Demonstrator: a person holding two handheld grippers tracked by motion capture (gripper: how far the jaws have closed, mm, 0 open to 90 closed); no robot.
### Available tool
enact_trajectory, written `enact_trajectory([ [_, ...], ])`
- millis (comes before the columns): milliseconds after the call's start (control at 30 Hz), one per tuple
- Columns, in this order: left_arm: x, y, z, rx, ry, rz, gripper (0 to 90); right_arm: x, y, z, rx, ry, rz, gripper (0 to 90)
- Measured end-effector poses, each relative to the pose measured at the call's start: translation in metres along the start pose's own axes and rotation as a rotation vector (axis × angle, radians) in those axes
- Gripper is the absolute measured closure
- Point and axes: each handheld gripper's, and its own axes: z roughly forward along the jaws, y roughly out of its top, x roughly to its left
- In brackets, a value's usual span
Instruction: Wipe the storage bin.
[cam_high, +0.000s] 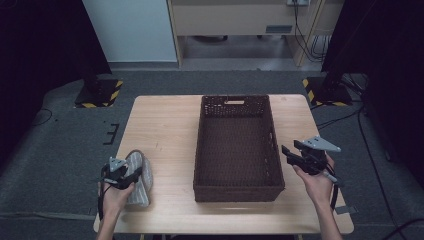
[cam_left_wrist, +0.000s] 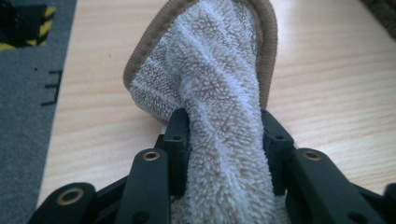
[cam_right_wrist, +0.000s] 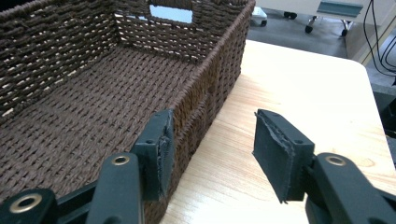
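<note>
From the high view, we saw a pale slipper (cam_high: 138, 176) at the table's (cam_high: 165, 130) left edge under our left gripper (cam_high: 120, 172). In the left gripper view, its fleecy, tan-rimmed lining (cam_left_wrist: 219, 93) sat pinched between the jaws. In the right gripper view, our right gripper (cam_right_wrist: 210, 154) gaped empty beside the wicker basket (cam_right_wrist: 93, 93).

The slipper (cam_left_wrist: 219, 93) was off-white fleece, edged with a tan ribbed band. The basket (cam_high: 238, 187) was dark brown wicker, its weave flecked with paler gaps. The surface (cam_high: 165, 120) was pale wood with fine grain. The fingers (cam_right_wrist: 161, 149) were black, and the floor (cam_high: 60, 150) was grey carpet.
</note>
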Motion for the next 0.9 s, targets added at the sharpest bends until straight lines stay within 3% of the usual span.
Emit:
enact_trajectory([
  [133,0.001,-0.001,0.002,-0.014,-0.003,-0.010,56.2,-0.001,-0.002,0.002,0.009,0.001,0.003,46.3],
  [233,0.003,-0.002,0.001,-0.023,0.001,-0.015,46.2,-0.002,-0.003,0.003,0.008,-0.004,0.004,45.4],
  [333,0.002,0.001,-0.004,-0.056,-0.008,-0.030,37.0,-0.004,-0.003,0.002,0.008,-0.004,0.007,44.9],
  [433,-0.002,0.006,-0.011,-0.097,-0.018,-0.021,32.6,-0.007,-0.004,0.001,0.006,-0.012,0.016,44.5],
  [667,-0.018,0.021,-0.029,-0.185,-0.055,-0.006,29.9,-0.011,-0.007,0.001,0.013,-0.016,0.029,43.8],
  [800,-0.034,0.029,-0.038,-0.231,-0.109,-0.013,29.2,-0.013,-0.007,0.001,0.017,-0.018,0.038,43.2],
  [900,-0.049,0.035,-0.042,-0.250,-0.145,0.012,29.2,-0.014,-0.007,0.001,0.016,-0.018,0.044,43.3],
])
